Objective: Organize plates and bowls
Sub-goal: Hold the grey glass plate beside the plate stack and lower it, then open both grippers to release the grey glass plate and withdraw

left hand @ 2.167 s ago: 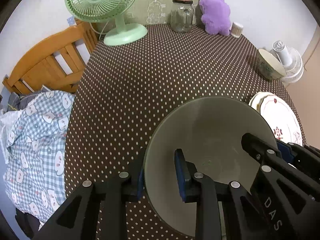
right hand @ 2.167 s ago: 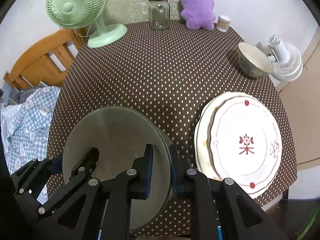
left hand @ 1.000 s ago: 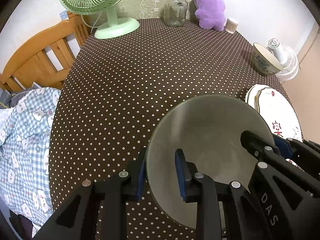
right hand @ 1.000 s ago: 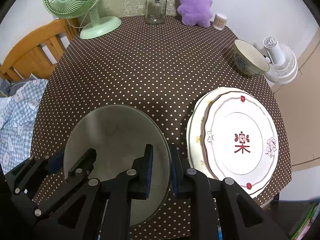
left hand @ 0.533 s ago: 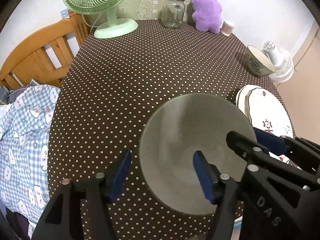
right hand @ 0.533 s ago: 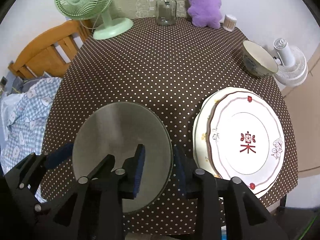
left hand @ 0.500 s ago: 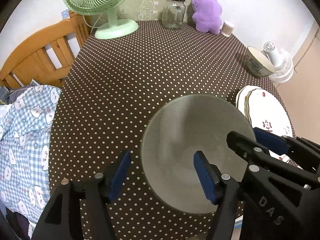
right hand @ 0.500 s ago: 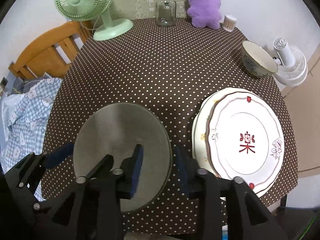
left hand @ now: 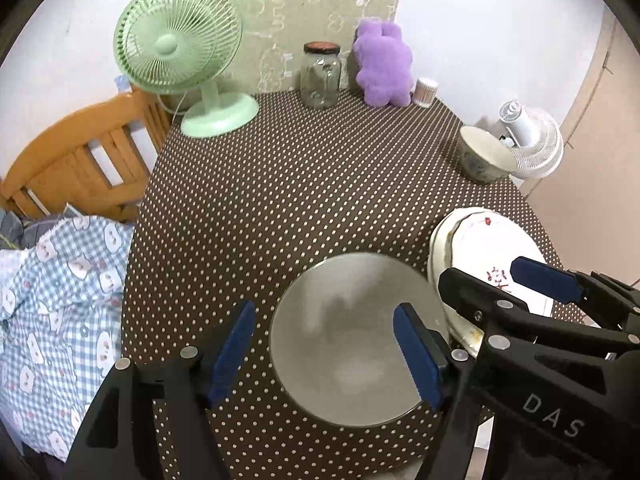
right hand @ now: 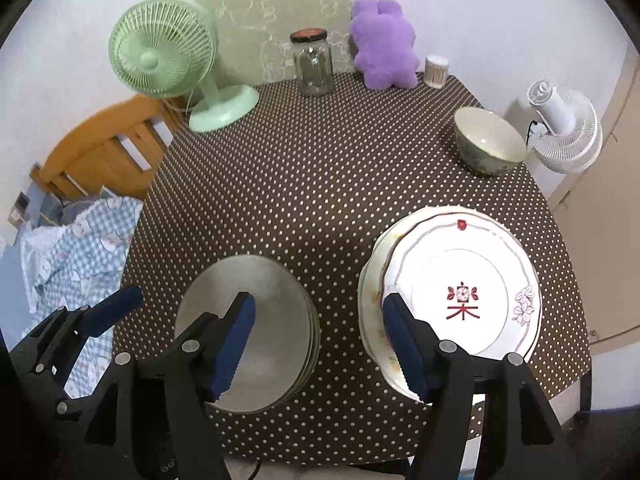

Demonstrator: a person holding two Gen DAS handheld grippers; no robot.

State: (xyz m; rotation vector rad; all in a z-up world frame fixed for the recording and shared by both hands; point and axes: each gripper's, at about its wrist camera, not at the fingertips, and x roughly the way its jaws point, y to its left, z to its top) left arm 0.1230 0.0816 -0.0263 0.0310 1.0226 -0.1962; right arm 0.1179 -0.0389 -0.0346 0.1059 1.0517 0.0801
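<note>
Table (right hand: 320, 152): dotted cloth could drag under a sliding dish.
White plates (right hand: 460, 292): stacked just right of the steel plates, overhanging the table's near edge; a knock may tip them.
Steel plates (right hand: 256, 328): near edge, free.
Bowl (right hand: 488, 144): far right of them, alone.
Left gripper (left hand: 324, 348): jaws spread, empty.
Right gripper (right hand: 320, 340): jaws spread, empty.

Brown dotted tablecloth (left hand: 280, 200) covers the table. Far edge, by the wall: green fan (left hand: 184, 56) at left, lidded glass jar (left hand: 320, 76) in the middle, purple plush (left hand: 384, 68) just right of it, small swab cup (left hand: 425, 92) beside the plush. White fan (right hand: 564, 132) off the right edge. Wooden chair (left hand: 80, 156) at left; blue checked cloth (left hand: 52, 304) nearer, below it.
</note>
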